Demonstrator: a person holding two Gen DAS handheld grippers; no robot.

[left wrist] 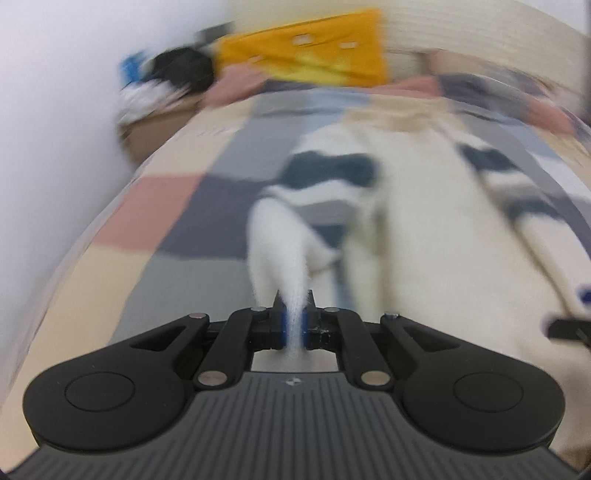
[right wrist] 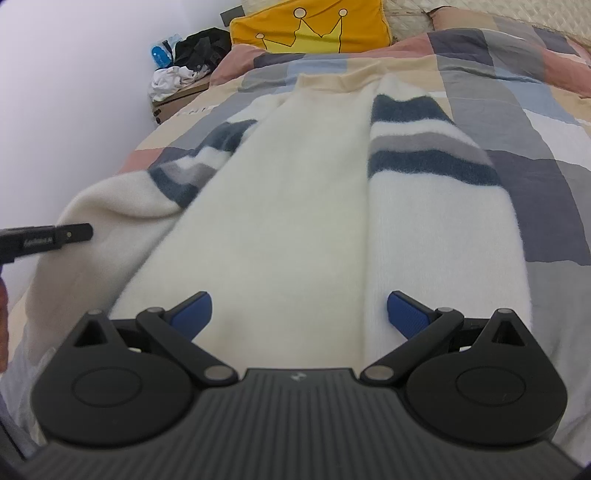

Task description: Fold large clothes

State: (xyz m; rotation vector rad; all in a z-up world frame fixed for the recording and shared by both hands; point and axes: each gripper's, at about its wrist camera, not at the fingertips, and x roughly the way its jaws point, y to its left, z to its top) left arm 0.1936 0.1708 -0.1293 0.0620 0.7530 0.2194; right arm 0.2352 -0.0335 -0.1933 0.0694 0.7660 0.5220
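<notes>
A cream sweater (right wrist: 295,192) with navy and grey striped sleeves lies spread on the bed. Its right sleeve (right wrist: 424,155) is folded along the body. My left gripper (left wrist: 294,317) is shut on the cuff of the left sleeve (left wrist: 277,236) and holds it lifted; the left wrist view is blurred by motion. It shows as a black bar at the left edge of the right wrist view (right wrist: 74,232), beside the raised sleeve (right wrist: 122,206). My right gripper (right wrist: 299,314) is open and empty, just above the sweater's lower body.
The bed has a checked quilt (right wrist: 517,129) in pink, grey, blue and beige. A yellow crown pillow (right wrist: 314,26) leans at the head. A cardboard box with dark and white clothes (right wrist: 184,74) stands by the white wall at the left.
</notes>
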